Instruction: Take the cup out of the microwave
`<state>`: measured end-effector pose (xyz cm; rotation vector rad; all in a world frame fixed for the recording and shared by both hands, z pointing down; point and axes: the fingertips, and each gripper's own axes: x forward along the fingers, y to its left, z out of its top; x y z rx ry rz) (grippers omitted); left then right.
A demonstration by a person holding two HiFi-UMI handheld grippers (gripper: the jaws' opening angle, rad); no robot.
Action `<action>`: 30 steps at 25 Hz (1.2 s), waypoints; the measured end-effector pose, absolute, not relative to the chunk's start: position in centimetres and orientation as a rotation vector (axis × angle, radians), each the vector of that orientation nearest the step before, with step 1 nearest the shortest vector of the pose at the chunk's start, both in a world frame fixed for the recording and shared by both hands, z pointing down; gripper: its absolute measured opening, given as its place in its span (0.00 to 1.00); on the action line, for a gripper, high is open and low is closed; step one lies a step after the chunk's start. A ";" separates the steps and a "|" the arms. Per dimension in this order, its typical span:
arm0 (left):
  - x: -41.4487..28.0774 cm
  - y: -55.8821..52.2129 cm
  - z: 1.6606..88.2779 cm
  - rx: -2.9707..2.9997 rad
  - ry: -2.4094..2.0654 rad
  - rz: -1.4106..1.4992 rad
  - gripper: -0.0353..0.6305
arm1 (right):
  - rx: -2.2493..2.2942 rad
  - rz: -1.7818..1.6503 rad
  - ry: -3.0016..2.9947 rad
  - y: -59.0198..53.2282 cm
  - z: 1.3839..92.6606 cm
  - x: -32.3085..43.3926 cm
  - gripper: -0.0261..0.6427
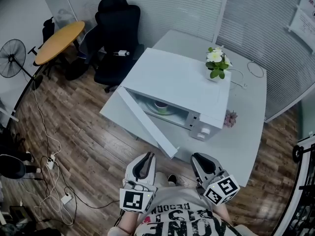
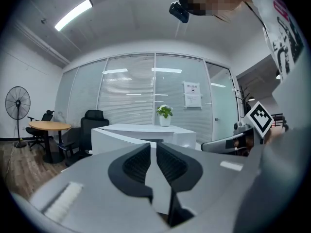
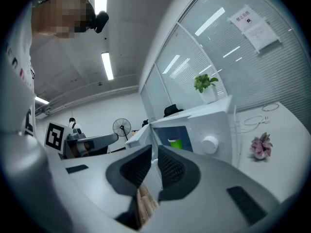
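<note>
I am holding both grippers low and close to my body, short of the near edge of the white table [image 1: 246,132] and well apart from the microwave [image 1: 177,80] that is standing on it. My left gripper [image 1: 146,156] is pointing toward the free edge of the microwave door [image 1: 147,124], which is hanging wide open, swung out to the left and toward me. Its jaws are standing only a narrow slit apart with nothing between them. My right gripper [image 1: 199,157] is pointing toward the microwave's front corner by the control knob. Its jaws are showing the same narrow gap and are holding nothing. The green cup [image 1: 161,105] is sitting upright inside the microwave on the glass turntable, toward the left of the cavity; neither gripper is touching it. In the right gripper view it is showing through the open front, just above and beyond the jaws. A potted plant [image 1: 216,63] with white flowers is standing on top of the microwave at its far right corner, and a small pink flower [image 1: 230,117] is lying on the table just beside the microwave's right side. A thin cable [image 1: 255,69] is looping across the far part of the table. Beyond the table a black office chair [image 1: 118,33], a round wooden table [image 1: 59,41] and a standing fan [image 1: 11,58] are sitting on the wooden floor [image 1: 88,146].
</note>
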<state>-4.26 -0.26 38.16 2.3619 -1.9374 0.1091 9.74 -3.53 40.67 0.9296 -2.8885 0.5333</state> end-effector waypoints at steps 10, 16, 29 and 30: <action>-4.0 -0.9 38.0 2.341 -1.965 0.131 0.12 | 0.930 0.556 -2.907 -4.3 41.0 10.4 0.11; -4.3 -1.3 37.8 2.349 -1.966 0.121 0.13 | 0.910 0.556 -2.925 -4.8 40.7 9.6 0.11; -5.0 -1.5 38.3 2.345 -1.935 0.136 0.12 | 0.708 0.499 -2.976 -3.7 40.6 7.3 0.12; -4.9 -1.5 38.2 2.346 -1.935 0.137 0.13 | 0.675 0.487 -2.976 -3.4 40.7 6.9 0.15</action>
